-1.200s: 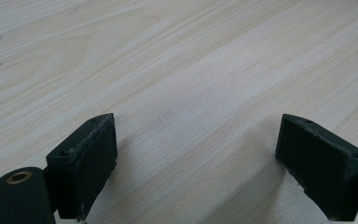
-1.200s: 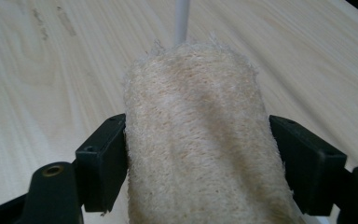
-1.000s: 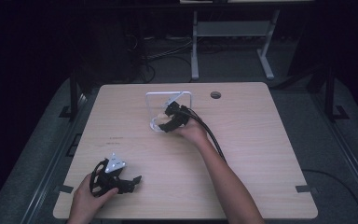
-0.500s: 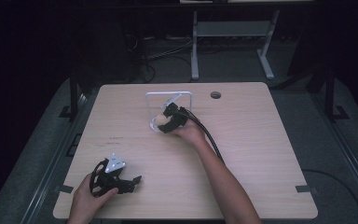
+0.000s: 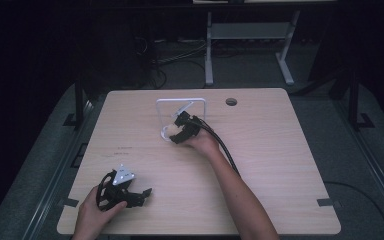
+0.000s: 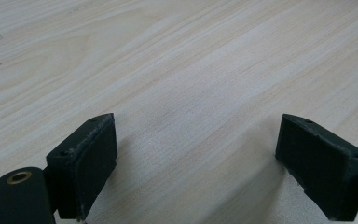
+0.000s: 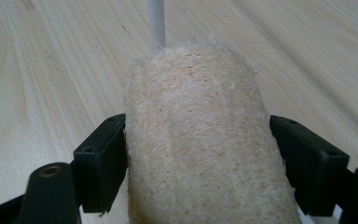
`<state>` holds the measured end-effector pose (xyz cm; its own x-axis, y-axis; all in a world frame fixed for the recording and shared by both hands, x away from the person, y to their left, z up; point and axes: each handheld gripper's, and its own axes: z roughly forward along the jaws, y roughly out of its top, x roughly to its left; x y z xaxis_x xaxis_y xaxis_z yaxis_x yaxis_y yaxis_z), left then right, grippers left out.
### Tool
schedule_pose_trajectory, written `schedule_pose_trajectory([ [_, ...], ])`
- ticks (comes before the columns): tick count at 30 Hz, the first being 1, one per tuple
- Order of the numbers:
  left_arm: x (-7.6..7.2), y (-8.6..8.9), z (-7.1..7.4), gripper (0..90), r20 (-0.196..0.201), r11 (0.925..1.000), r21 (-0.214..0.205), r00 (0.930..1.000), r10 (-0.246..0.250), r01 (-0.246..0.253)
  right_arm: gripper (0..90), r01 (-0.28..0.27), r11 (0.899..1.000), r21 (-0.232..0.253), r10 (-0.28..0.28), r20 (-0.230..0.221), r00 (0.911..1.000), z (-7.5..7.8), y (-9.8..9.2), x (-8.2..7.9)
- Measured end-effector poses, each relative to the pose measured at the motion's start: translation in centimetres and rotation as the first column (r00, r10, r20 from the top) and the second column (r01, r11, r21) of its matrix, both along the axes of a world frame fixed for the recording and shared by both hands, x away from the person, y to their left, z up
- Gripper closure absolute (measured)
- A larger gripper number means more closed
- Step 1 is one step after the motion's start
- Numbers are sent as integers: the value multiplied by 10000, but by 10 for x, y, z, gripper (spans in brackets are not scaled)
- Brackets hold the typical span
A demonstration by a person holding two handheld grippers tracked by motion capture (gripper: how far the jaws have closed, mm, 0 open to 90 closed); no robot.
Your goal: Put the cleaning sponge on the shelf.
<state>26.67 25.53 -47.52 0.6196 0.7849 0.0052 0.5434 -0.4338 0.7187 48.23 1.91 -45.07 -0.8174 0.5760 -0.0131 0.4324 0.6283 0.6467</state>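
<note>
We judge the job barely begun: our right gripper [image 7: 196,163] clamps the loofah [image 7: 200,140] beside the white wire rack [image 5: 181,104] toward the desk's [image 5: 280,150] far edge, while our left gripper [image 6: 196,158] rests open and empty near the near-left corner.

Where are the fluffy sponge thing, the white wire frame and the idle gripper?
loofah sponge [image 7: 196,135]: right gripper view, middle of its body.
white wire frame [image 5: 180,100]: high view, top bar.
left gripper [image 6: 196,163]: left gripper view, between its open jaws.

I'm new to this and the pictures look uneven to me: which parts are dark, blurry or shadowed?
High view: the pale wooden table is lit while the floor around it sinks into near black. Left gripper view: the open left tool casts a soft shadow on the wood. Right gripper view: the beige fibrous loofah roll, held by the right tool, is sharp; the wood behind blurs.
</note>
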Motion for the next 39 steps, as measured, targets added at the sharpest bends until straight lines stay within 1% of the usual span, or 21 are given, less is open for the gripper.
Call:
schedule_pose_trajectory([
  [4,0,0,0,119,-1,10000,-1,10000,-1,1,185,140,9999,85,-141,112,9998,2,-1,-1],
  [9,0,0,0,119,6,10000,14,10000,-8,8,182,39,9996,275,-48,346,9994,15,-2,-7],
  [11,0,0,0,119,-4,10000,-3,10000,-1,1,182,-38,9997,250,23,564,9984,22,-2,-10],
  [12,0,0,0,119,-4,10000,-3,10000,-1,1,182,-38,9997,250,23,564,9984,22,-2,-10],
  [13,0,0,0,119,1,10000,17,10000,-5,5,182,-117,9996,267,95,830,9965,29,-3,-15],
  [14,0,0,0,119,1,10000,17,10000,-5,5,183,-142,9995,281,114,957,9953,33,-3,-17],
  [16,0,0,0,119,-2,10000,18,10000,-9,9,187,-149,9993,356,112,1031,9946,36,-4,-19],
  [18,0,0,0,119,0,10000,1,10000,0,0,212,-226,9986,488,171,1105,9937,45,-7,-24],
  [21,0,0,0,119,2,10000,22,10000,-6,6,248,-320,9980,550,258,1087,9937,48,-10,-29],
  [24,0,0,0,119,1,10000,21,10000,-6,6,343,-424,9959,800,341,1019,9942,49,-15,-34],
  [27,0,0,0,119,8,10000,2,10000,4,-4,462,-641,9923,1060,561,773,9954,48,-20,-40],
  [29,0,0,0,119,6,10000,24,10000,-5,5,605,-878,9882,1259,823,479,9955,46,-23,-43],
  [30,0,0,0,119,6,10000,24,10000,-5,5,605,-878,9882,1259,823,479,9955,46,-23,-43],
  [31,0,0,0,119,0,10000,23,10000,-8,8,640,-1016,9861,1316,965,449,9943,44,-25,-45],
  [32,0,0,0,119,1,10000,6,10000,-1,1,740,-1140,9851,1291,1108,315,9933,41,-26,-49],
  [33,0,0,0,119,1,10000,6,10000,-1,1,740,-1140,9851,1291,1108,315,9933,41,-26,-49],
  [34,0,0,0,119,-7,10000,17,10000,-13,13,776,-1202,9853,1217,1184,221,9927,39,-27,-50],
  [35,0,0,0,119,2,10000,30,10000,-12,12,866,-1339,9843,1146,1343,44,9909,35,-27,-51],
  [36,0,0,0,119,2,10000,30,10000,-12,12,866,-1339,9843,1146,1343,44,9909,35,-27,-51],
  [37,0,0,0,119,-16,10000,5,10000,-2,2,895,-1337,9854,1056,1341,27,9910,33,-28,-52],
  [39,0,0,0,119,-2,10000,24,10000,-8,8,896,-1344,9864,945,1354,-49,9908,29,-29,-52],
])
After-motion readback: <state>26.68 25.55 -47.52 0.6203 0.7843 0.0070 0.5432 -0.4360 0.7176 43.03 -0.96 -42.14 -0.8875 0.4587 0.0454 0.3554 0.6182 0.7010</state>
